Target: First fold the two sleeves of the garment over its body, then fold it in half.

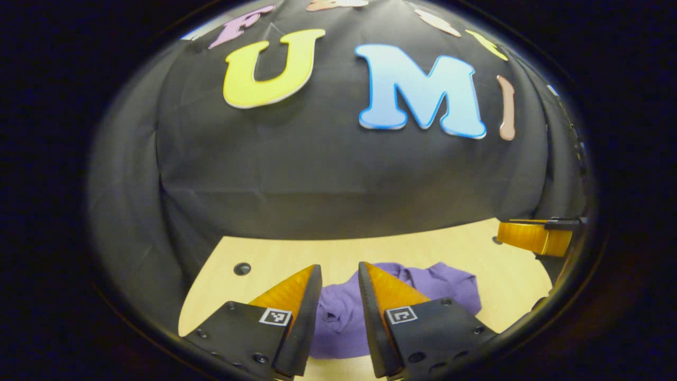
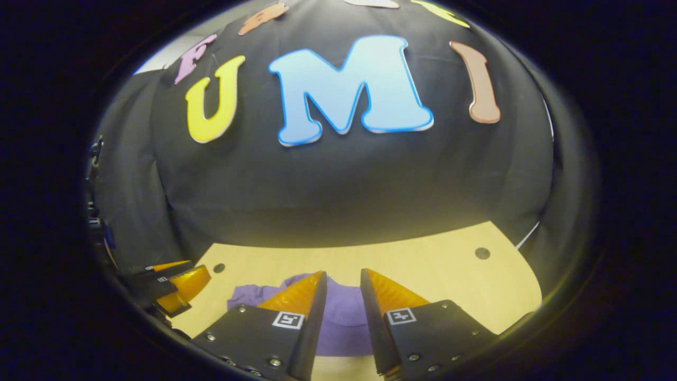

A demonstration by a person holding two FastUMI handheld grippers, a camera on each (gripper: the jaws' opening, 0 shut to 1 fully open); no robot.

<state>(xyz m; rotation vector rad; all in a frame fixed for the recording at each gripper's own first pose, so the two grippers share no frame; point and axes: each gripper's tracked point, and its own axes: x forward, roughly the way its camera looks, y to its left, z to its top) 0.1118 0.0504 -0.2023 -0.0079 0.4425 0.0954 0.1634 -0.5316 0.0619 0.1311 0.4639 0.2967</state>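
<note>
A soft purple cloth garment (image 1: 418, 288) lies in a bunched-up heap on the flat, pale wooden table (image 1: 508, 275). It is wrinkled and not spread out, so the sleeves cannot be told apart from the body.

In the left gripper view, the left gripper (image 1: 339, 275) hangs above the table, just in front of the garment on the near side. Its two fingers are apart, with a narrow gap between them, and purple cloth shows through the gap farther back. The fingers hold nothing and do not seem to touch the garment. Beyond the garment's right side, near the table's edge, the other gripper pokes in from the side.

In the right gripper view, the right gripper (image 2: 342, 278) also hangs above the table on the near side of the garment (image 2: 248, 293). Its fingers are apart too, with nothing between them, and the purple cloth shows behind them. The garment spreads out to the left of these fingers. Past the garment's left end, the left gripper (image 2: 185, 288) pokes in low at the table's edge.

Small dark round holes (image 2: 482, 253) sit in the table top, behind the garment, toward the black cloth wall (image 1: 328, 169) at the back.
</note>
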